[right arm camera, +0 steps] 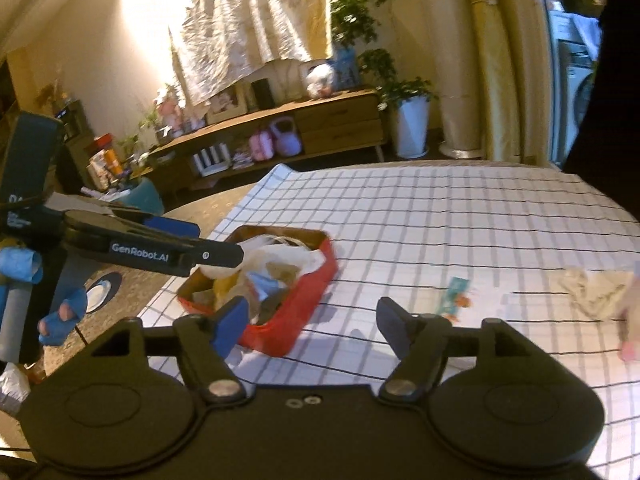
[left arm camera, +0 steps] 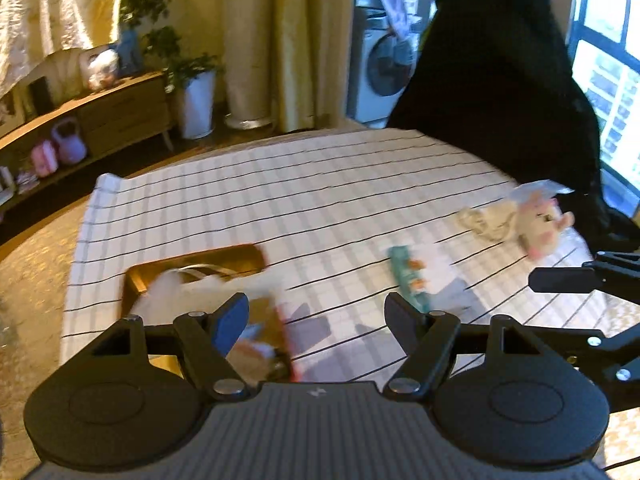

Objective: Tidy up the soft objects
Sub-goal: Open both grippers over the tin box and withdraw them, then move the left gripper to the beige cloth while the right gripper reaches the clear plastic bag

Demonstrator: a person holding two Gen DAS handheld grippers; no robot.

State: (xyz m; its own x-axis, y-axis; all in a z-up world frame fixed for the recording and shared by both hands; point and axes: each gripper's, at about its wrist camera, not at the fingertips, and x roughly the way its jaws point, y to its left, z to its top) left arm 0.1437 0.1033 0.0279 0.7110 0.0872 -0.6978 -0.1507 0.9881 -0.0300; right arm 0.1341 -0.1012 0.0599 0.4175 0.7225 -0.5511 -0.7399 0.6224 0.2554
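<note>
both grippers up close and both spread wide with nothing between the fingers: left gripper (left arm camera: 316,318) hangs over the checked tablecloth (left arm camera: 304,184), right gripper (right arm camera: 312,326) over the same cloth. no earlier look to compare, so that's all i can call on the jaws.

from the right wrist view, the red tray (right arm camera: 308,304) sits at about ten o'clock of the gripper, already heaped with soft bits, a white cloth (right arm camera: 280,254) on top, blurred. the left gripper's arm crosses in at nine o'clock, its tip just over the tray's near-left corner.

still out on the cloth: a teal packet (right arm camera: 456,294) at one o'clock, lying flat, well apart from the tray. further at three o'clock, a crumpled beige cloth (right arm camera: 592,286), and touching it at the frame edge a pale plush toy (left arm camera: 542,224), seen better from the left wrist view at two o'clock, with clear wrapping behind it.

a dark-clothed person (left arm camera: 496,80) stands at the table's far side, twelve to one o'clock.
</note>
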